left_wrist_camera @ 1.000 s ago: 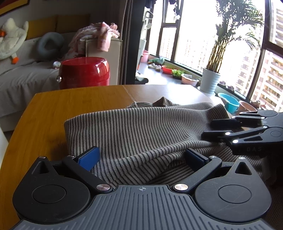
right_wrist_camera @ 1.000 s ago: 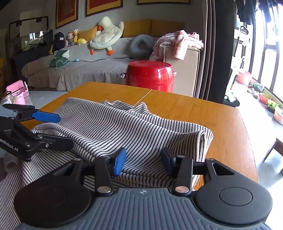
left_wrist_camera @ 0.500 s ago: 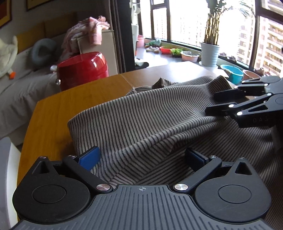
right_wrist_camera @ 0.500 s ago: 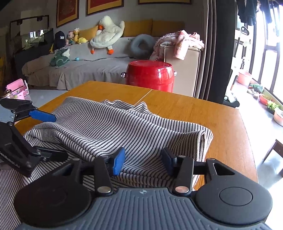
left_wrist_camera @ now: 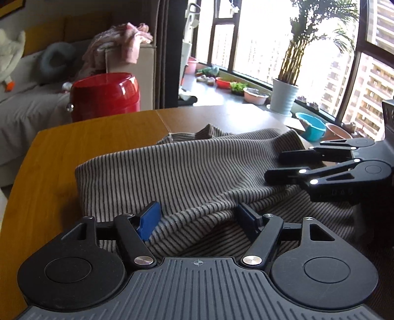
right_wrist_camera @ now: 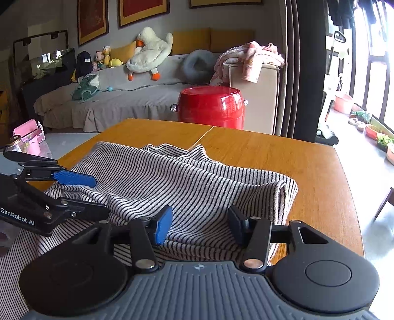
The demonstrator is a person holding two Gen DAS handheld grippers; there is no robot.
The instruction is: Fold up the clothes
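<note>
Striped knit garment point(right_wrist_camera: 187, 187), thin black lines on pale grey-white. Partly folded and rumpled on the wooden table point(right_wrist_camera: 307, 172), doubled at the right edge, one raised fold across the near part, collar bunched at the far side.

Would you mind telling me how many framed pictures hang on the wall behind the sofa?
3: left picture, middle picture, and right picture showing only its lower edge. More may lie outside the view.
</note>
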